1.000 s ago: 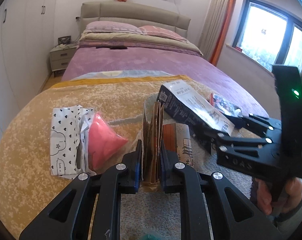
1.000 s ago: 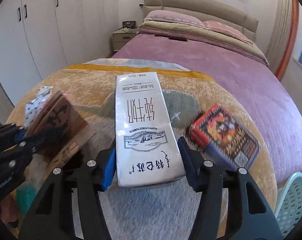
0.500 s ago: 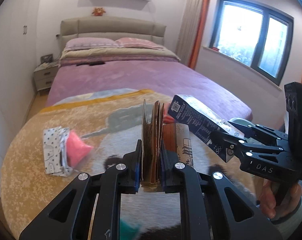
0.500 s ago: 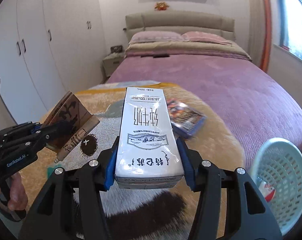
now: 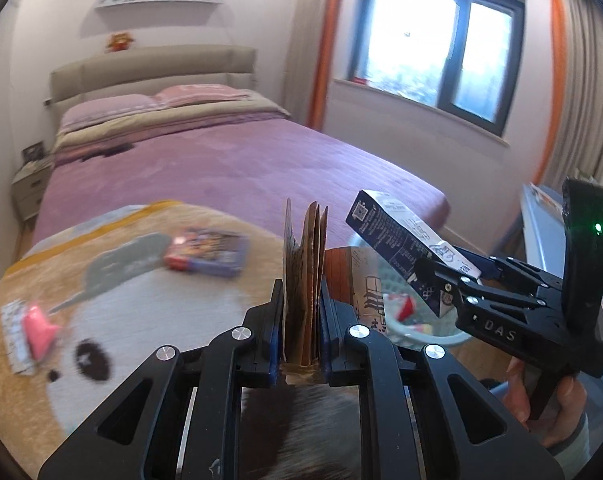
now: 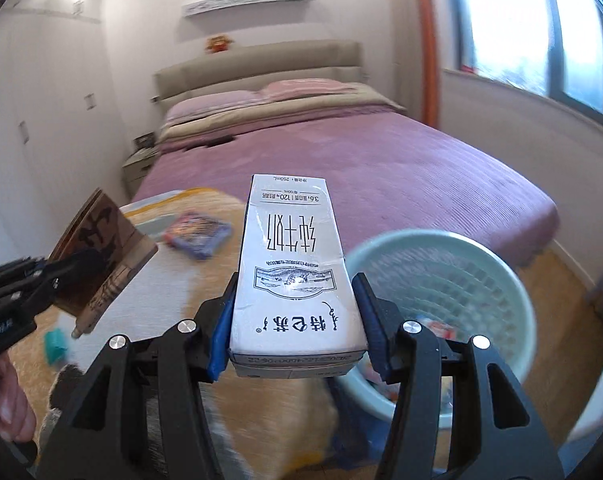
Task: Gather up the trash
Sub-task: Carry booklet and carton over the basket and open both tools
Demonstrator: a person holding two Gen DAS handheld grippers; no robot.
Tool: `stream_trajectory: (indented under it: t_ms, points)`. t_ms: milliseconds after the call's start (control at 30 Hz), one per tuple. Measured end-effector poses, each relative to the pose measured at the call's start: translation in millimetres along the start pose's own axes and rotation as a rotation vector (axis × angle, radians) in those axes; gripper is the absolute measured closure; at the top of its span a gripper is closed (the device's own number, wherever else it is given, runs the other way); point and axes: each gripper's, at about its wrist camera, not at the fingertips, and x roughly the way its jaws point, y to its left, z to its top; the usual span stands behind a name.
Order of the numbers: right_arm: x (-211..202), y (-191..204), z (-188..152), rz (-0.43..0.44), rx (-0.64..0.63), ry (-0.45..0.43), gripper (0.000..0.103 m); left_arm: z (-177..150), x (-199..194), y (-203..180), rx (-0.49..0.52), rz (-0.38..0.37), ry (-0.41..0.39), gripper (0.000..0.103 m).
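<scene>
The left gripper (image 5: 301,312) pinches a flattened brown paper bag (image 5: 305,264) upright. The right gripper (image 6: 297,320) clamps a white milk carton (image 6: 295,268), raised above the blanket; the pale green basket (image 6: 513,292) sits at its three o'clock.

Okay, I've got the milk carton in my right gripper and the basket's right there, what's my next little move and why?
Probably carry the right gripper a bit further right, over the basket, before opening. The milk carton is clamped between its fingers but sits left of the basket's opening, partly over the blanket. Some trash already lies inside.
</scene>
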Motion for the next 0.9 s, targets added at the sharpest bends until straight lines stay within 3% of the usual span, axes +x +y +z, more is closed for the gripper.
stream_trajectory:
  t_ms: [300, 533, 700, 733, 833, 900]
  points:
    - [22, -91, -22, -0.106, 0.197, 0.082, 0.052, 9, 70, -68, 0.065, -0.102, 0.096, 0.090]
    - [49, -124, -40, -0.147, 0.275, 0.159, 0.052, 1, 135, -102, 0.112, -0.116, 0.191, 0.090]
    - [60, -138, -43, -0.159, 0.303, 0.181, 0.051, -2, 159, -107, 0.108, -0.121, 0.244, 0.089]
    - [61, -140, -43, -0.161, 0.310, 0.183, 0.051, -2, 163, -107, 0.107, -0.114, 0.245, 0.086]
    - [67, -144, -44, -0.142, 0.323, 0.197, 0.049, -2, 160, -102, 0.093, -0.100, 0.223, 0.054]
    - [66, -143, -44, -0.150, 0.313, 0.198, 0.048, -2, 154, -100, 0.093, -0.104, 0.207, 0.050]
